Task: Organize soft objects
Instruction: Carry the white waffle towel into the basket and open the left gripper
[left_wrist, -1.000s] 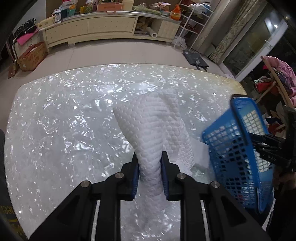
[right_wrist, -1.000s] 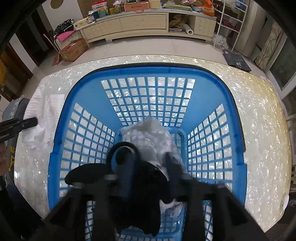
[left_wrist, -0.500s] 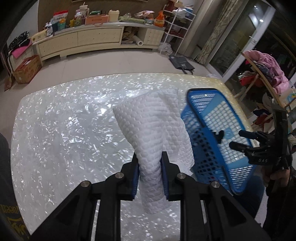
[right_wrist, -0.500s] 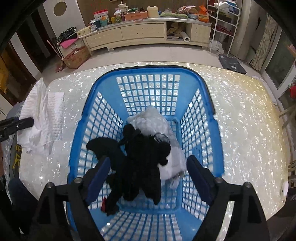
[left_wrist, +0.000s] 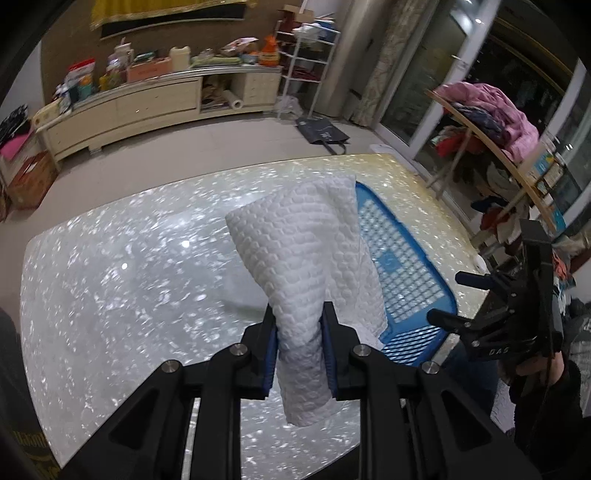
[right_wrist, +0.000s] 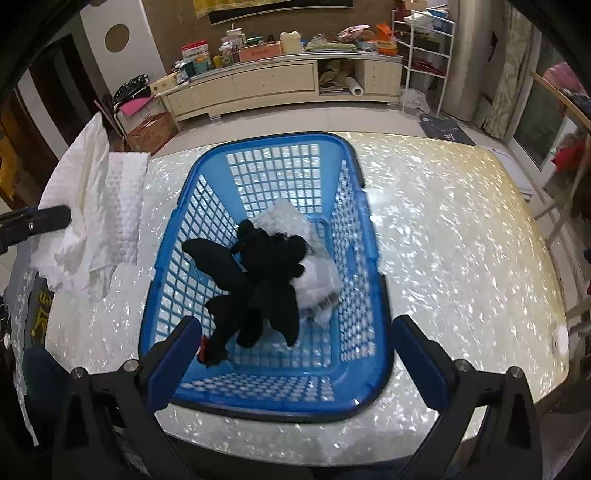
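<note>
My left gripper (left_wrist: 299, 332) is shut on a white quilted cloth (left_wrist: 299, 240), which hangs bunched above the shiny table (left_wrist: 110, 295). Just to its right stands the blue mesh basket (left_wrist: 406, 280), partly hidden by the cloth. In the right wrist view the basket (right_wrist: 266, 406) holds a black plush toy (right_wrist: 258, 280) lying on a white soft item (right_wrist: 291, 225). My right gripper (right_wrist: 297, 326) hovers over the basket's near rim. Its jaws are opening wide, with nothing gripped between them. The cloth (right_wrist: 99, 206) and a left finger (right_wrist: 40, 221) show at the left edge.
A long cream sideboard (right_wrist: 277, 85) loaded with clutter runs along the far wall, beside a white wire shelf (right_wrist: 424, 55). A clothes-laden rack (left_wrist: 498, 122) stands right of the table. A cardboard box (left_wrist: 29, 177) and a dark bag (left_wrist: 325, 131) lie on the floor.
The right gripper let go of the black plush toy, opened wide and drew back from the basket. The left gripper lifted the cloth and carried it toward the basket.
</note>
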